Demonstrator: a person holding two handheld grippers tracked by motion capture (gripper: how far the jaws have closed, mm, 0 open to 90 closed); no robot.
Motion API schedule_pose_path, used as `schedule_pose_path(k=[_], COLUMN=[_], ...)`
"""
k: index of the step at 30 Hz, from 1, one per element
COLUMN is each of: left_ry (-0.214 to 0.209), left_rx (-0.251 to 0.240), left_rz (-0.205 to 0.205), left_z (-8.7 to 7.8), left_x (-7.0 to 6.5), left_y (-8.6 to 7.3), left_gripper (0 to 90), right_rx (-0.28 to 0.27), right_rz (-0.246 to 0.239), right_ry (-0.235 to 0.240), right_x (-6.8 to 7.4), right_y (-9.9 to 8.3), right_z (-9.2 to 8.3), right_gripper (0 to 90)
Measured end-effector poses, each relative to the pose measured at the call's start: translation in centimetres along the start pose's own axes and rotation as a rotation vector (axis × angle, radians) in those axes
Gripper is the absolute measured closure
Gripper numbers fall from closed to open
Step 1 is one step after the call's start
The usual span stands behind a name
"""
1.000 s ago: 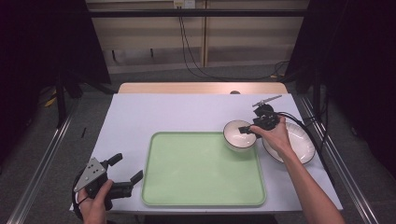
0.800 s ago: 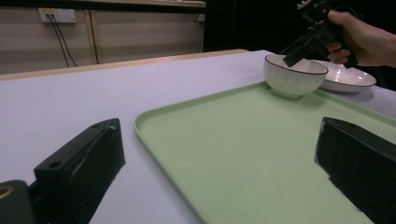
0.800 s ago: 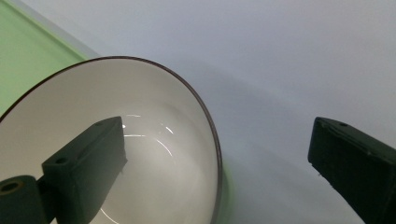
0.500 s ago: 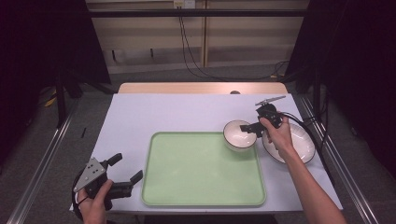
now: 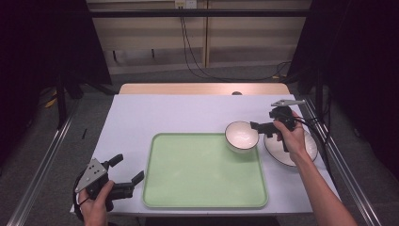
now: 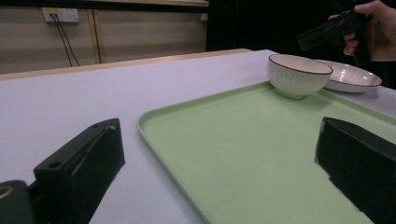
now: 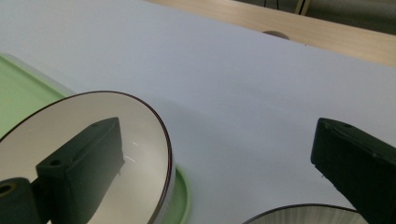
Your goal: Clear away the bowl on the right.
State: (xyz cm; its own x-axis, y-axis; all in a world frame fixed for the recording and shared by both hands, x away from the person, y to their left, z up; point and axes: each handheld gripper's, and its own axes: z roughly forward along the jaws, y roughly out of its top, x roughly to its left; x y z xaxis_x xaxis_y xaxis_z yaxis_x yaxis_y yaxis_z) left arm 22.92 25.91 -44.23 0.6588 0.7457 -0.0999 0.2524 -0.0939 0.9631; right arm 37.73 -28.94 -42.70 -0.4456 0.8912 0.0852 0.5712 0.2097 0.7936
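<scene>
the white bowl with a dark rim sits on the far right corner of the pale green tray, upright, its foot just inside the tray's raised edge; in the left claw view the same bowl stands at the tray's far corner with a shallow white plate just behind it. in the high view that plate lies on the desk just right of the tray, near the bowl but apart from it. the right claw hovers beside the bowl on its right side, above the near edge of the plate, held by the person's right hand; its jaws have just been opening and now stand wide apart, gripping nothing. in the right claw view one black jaw hangs over the bowl's hollow and the other stands well off to the side above the desk, with the rim of the plate at the bottom edge, and the bowl's rim runs between the two jaws untouched. the left claw rests at the near left corner of the desk, just left of the tray, in the person's left hand; its jaws are spread apart and empty, with the tray's near left corner lying between them in its own view.
</scene>
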Motion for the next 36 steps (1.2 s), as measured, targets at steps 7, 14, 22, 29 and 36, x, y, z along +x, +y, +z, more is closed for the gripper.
schedule_pose_path(k=[7,14,22,29,36], left_ry=[0.010,0.024,0.040,0.029,0.034], left_rx=[0.002,0.009,-0.006,-0.013,-0.004], left_rz=[-0.001,0.010,-0.005,-0.022,-0.011], left_z=[0.1,0.1,0.0,0.0,-0.1], left_x=[0.0,-0.1,-0.3,-0.3,-0.3], left_y=[0.0,0.0,0.0,0.0,0.0], left_gripper=[1.0,1.2,1.1,0.9,0.9], right_rx=[-0.032,-0.076,-0.118,-0.139,-0.150], right_rz=[-0.015,-0.024,0.007,0.050,0.071], right_ry=[-0.068,-0.103,-0.141,-0.156,-0.156], right_x=[0.1,0.4,0.6,0.5,0.9], right_y=[-0.7,-1.6,-2.9,-4.1,-5.5], right_z=[-1.5,-3.4,-5.3,-6.5,-8.0], right_gripper=[2.1,4.4,3.1,3.0,3.0])
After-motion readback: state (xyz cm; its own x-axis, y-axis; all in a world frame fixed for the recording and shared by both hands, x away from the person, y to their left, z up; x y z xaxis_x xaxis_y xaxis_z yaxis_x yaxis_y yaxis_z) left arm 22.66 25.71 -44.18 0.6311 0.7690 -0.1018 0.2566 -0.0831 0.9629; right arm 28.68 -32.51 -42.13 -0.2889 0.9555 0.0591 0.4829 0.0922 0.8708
